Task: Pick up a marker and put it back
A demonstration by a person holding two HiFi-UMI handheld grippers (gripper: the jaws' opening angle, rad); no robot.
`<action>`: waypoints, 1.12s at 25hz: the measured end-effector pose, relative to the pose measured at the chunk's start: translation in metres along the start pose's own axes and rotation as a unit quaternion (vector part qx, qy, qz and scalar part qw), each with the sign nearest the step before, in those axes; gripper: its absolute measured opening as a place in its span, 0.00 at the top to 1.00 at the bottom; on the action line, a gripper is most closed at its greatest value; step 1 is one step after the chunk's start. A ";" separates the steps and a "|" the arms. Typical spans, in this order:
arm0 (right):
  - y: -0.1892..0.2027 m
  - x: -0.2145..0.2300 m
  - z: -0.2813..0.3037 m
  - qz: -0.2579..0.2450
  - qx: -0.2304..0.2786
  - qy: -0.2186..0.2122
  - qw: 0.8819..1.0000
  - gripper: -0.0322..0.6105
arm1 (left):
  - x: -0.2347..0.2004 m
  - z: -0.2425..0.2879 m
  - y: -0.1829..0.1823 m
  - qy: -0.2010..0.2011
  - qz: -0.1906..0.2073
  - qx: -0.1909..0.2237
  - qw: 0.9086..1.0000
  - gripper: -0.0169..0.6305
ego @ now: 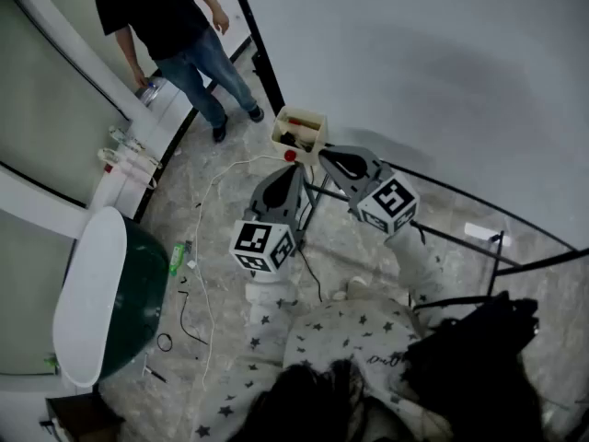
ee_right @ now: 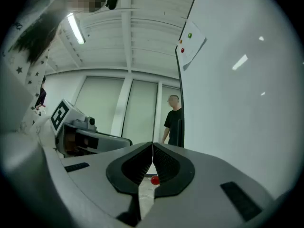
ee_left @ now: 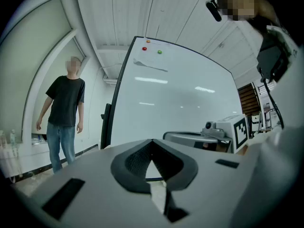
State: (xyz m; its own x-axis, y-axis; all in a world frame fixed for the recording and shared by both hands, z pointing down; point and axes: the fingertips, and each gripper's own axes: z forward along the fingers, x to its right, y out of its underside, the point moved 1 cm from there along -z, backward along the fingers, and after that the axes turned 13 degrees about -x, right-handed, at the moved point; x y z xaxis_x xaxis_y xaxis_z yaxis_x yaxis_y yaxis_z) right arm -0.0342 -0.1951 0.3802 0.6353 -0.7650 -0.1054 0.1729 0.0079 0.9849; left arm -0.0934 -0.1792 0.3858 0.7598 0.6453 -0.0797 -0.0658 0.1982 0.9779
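Dark, slender markers (ego: 296, 140), too small to count, lie inside a small cream open-topped box (ego: 301, 118) at the upper centre of the head view. The box is mounted at the foot of a large whiteboard (ego: 414, 63) that fills the upper right of the frame. A small red round object (ego: 291, 156), its nature unclear, sits just below the box. The right gripper (ego: 323, 154) points towards the box from the lower right, near it but apart. Its jaws are pressed together on nothing; in the right gripper view the red round object shows beyond them, not between them. The left gripper (ego: 296, 167) lies just beside it, lower and to the left, its jaws likewise closed tip to tip and empty. Further out, a pale marbled floor (ego: 230, 201) carries loose cables, and a person (ego: 166, 17) in a black shirt and jeans stands at the upper left. Progress, as judged: no marker is in either gripper and those visible rest in the box, so either the pick-up has not begun or the return is complete; the views do not settle which
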 end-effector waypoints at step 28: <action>0.066 0.035 0.099 -0.064 -0.044 0.022 0.997 0.80 | -0.066 0.049 0.051 -0.048 -0.019 -0.032 0.998 0.97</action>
State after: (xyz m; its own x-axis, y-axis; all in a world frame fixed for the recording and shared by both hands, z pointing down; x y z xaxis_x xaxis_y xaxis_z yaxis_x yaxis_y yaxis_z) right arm -0.0749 -0.2848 0.4555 0.6364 -0.7337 -0.2382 0.3187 -0.0312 0.9473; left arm -0.1148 -0.2479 0.4502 0.8203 0.5640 -0.0954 -0.0739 0.2698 0.9601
